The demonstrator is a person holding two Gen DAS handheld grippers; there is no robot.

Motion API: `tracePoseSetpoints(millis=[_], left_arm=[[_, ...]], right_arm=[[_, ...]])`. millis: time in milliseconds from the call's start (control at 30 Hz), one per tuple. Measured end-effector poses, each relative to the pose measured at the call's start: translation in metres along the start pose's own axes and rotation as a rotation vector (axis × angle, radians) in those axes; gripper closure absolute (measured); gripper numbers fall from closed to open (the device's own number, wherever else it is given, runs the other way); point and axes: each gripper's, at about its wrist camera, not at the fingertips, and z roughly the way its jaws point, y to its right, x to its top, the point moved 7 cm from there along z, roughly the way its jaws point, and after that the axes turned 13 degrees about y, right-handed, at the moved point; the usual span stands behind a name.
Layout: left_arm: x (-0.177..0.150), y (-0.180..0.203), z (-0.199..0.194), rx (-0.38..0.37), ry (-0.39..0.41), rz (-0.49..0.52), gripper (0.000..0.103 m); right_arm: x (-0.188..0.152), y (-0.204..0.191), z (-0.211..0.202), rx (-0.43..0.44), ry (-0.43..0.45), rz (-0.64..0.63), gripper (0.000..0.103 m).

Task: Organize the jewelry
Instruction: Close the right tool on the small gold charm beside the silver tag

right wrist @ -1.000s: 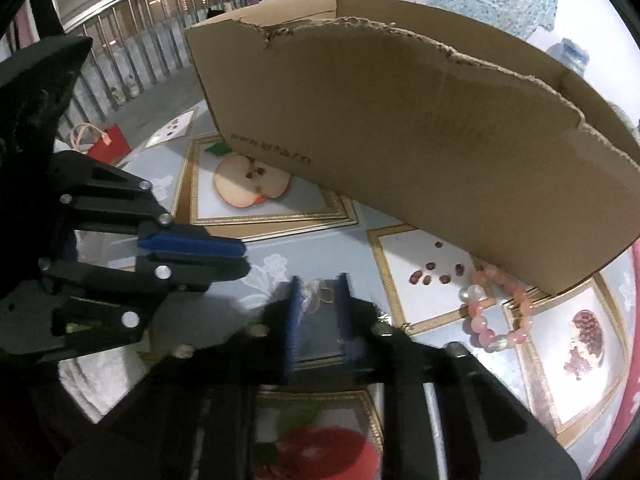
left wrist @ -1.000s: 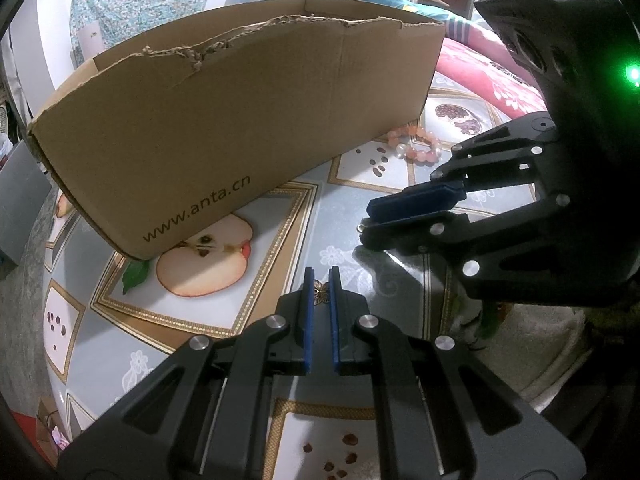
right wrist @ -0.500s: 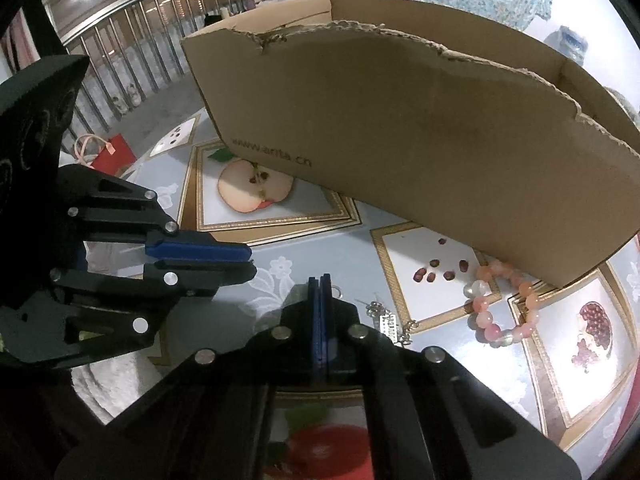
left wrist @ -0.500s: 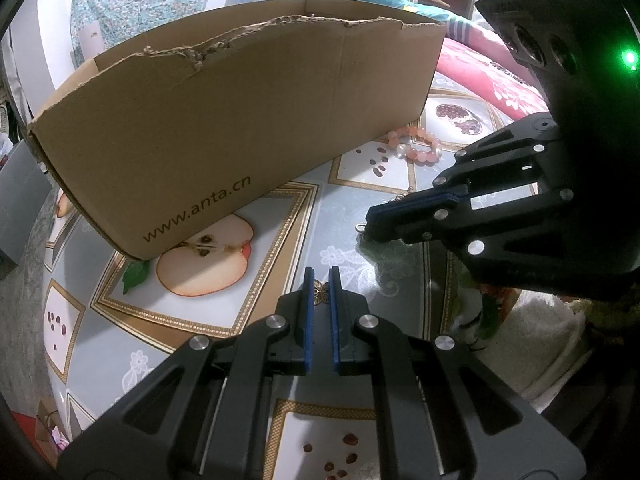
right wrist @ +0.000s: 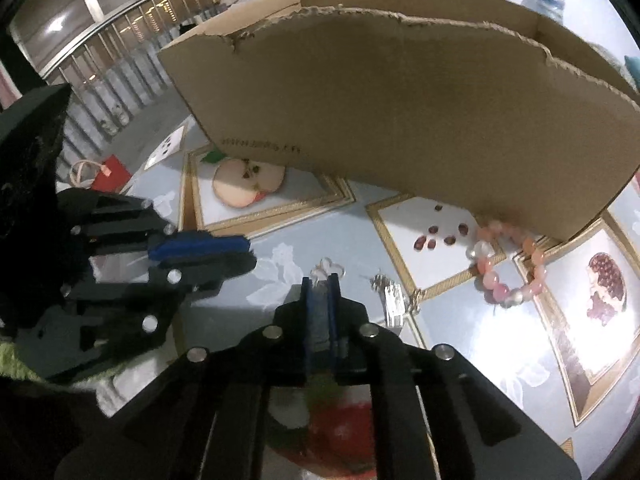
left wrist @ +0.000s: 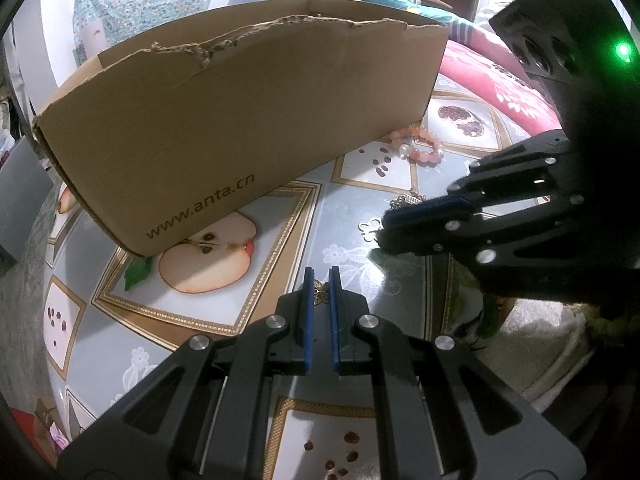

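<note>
My left gripper (left wrist: 321,276) is shut on a small bronze flower-shaped ornament (left wrist: 321,291), held low over the tablecloth. My right gripper (right wrist: 321,282) is shut on a small silver clover-shaped piece (right wrist: 328,267) and holds it just above the table; the piece also shows at its tip in the left wrist view (left wrist: 370,228). A silver chain with a tag (right wrist: 394,298) lies on the cloth to the right of it. A pink and white bead bracelet (right wrist: 506,264) lies by the cardboard box (right wrist: 400,112), which stands open-topped behind.
The table wears a fruit-print cloth (left wrist: 208,256). A pink patterned bedcover (left wrist: 492,76) lies behind at the right. A red bag (right wrist: 108,172) sits on the floor by a railing at the left. White fabric (left wrist: 544,344) lies at the table's near edge.
My right gripper closed on the silver clover piece and has lifted it off the cloth, moving up and toward the box. My left gripper has held still with its ornament.
</note>
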Motion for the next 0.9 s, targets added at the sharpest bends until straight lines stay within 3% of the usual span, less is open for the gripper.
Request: tracePoseSetpoints(millis=[133,567,667,867,900], left_arm=[[0.0004,0.0006,0.0003,0.002,0.001,-0.003,0.097],[-0.0002,-0.0004,-0.0001,0.001,0.005,-0.009,0.097],[0.0,-0.0005,-0.0001,0.001,0.005,-0.009,0.097],[-0.0002,-0.0007,-0.0001,0.002,0.005,-0.01,0.097],[-0.0002,-0.0006,0.0001,0.002,0.004,-0.009,0.097]], right_arm=[[0.0037,-0.0041,0.0024,-0.024,0.022,-0.037,0.079],[0.0048,-0.0069,0.0027,-0.045,0.076,-0.099,0.078],[0.004,-0.0083,0.003,-0.043,0.088,-0.109,0.087],[0.0042,-0.0075,0.0032,-0.035,0.091,-0.106,0.087],[0.0044,-0.0084,0.0032,-0.026,0.089,-0.107,0.096]])
